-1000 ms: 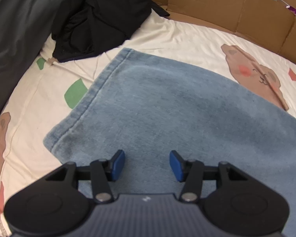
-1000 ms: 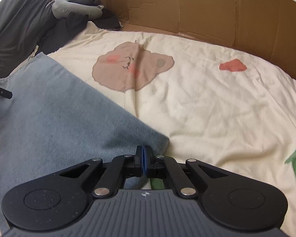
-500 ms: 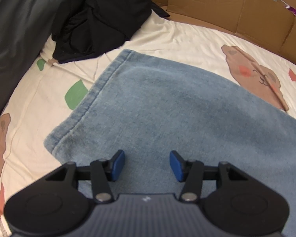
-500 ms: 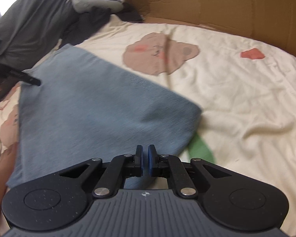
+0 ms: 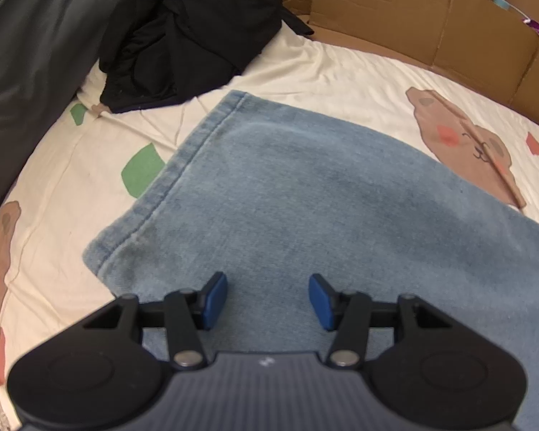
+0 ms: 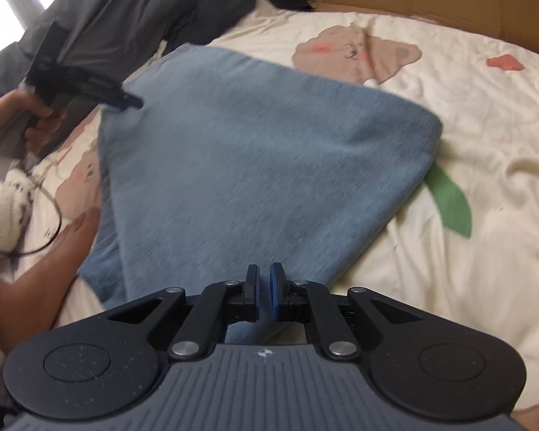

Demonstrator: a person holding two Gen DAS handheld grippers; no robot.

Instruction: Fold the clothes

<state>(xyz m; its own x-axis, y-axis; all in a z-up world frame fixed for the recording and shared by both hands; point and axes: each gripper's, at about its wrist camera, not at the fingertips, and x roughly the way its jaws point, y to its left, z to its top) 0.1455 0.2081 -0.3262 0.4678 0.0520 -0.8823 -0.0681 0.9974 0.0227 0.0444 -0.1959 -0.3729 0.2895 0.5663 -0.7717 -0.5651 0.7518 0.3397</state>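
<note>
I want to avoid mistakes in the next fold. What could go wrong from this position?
1. The left claw is open above the blue denim garment, holding nothing, so the cloth may slide.
2. The right claw is shut with no cloth visible between its pads; it must open before gripping.
3. The black clothing lies close to the denim's corner and could get caught.

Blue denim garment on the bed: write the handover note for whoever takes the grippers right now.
Left gripper: jaws open, nothing between them, hovering over the blue denim garment near its hemmed end.
Right gripper: jaws shut and empty, above the garment's near edge.
The garment lies spread on the printed bedsheet, apparently folded at least once.
A black garment is bunched at the head of the bed, not yet folded.
Left to do: finish folding the denim, then probably the black one.
</note>
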